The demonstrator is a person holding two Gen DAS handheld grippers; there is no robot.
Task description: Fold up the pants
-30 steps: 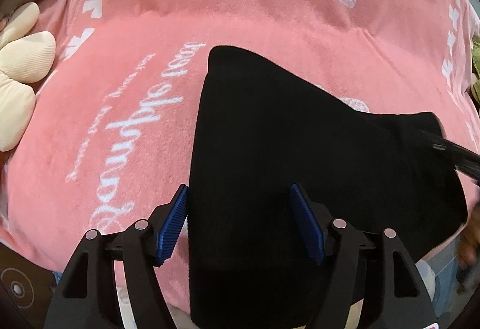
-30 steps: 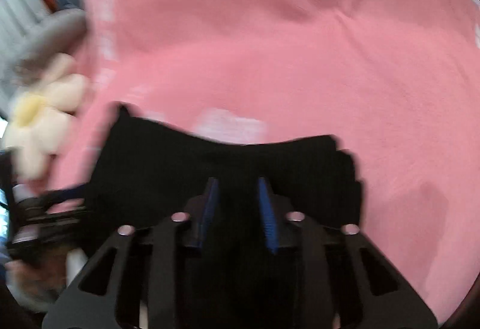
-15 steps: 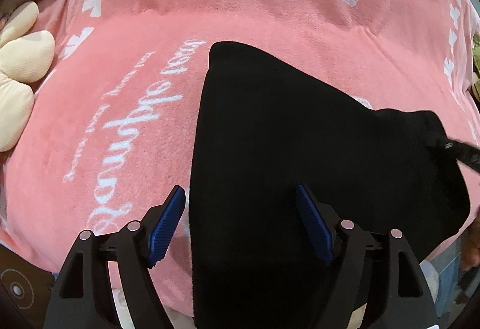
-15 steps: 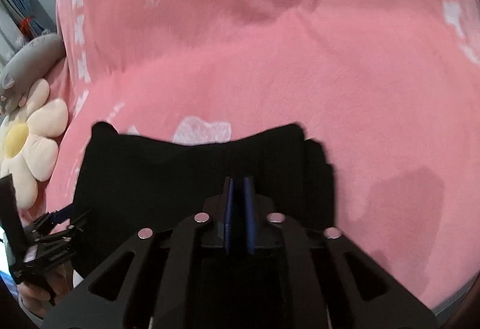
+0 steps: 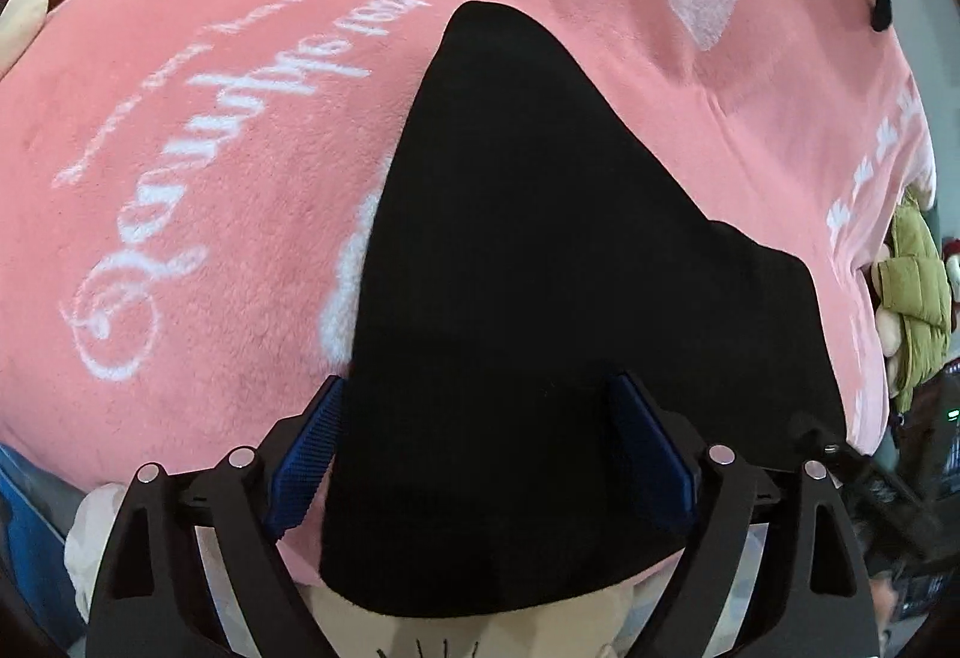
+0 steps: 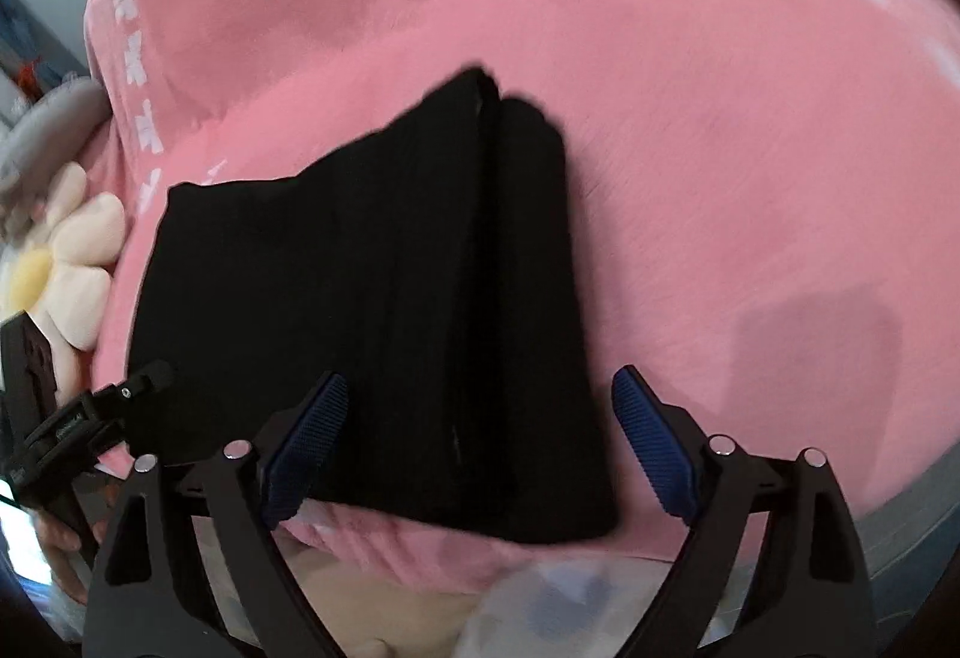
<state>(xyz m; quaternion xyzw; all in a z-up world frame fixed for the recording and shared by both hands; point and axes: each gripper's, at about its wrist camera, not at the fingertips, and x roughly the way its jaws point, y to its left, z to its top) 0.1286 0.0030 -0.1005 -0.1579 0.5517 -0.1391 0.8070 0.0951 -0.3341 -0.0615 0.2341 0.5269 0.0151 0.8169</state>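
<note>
the left gripper (image 5: 477,454) has just been spreading its jaws and stands apart over the black pants (image 5: 540,298), pads not pressing. the pants lie as a stacked bundle on the pink blanket (image 6: 720,148), running toward 12 o'clock. the right gripper (image 6: 480,445) has likewise just let go, jaws apart; folding looks nearly finished, perhaps only tidying left

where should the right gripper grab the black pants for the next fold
Probably the stacked edge on the right of the black pants, where the layers show as ridges. Bring the right gripper, whose jaws have just been opening and stand wide, down from above, one finger over and one slid under against the pink blanket, so all layers lift together.
</note>
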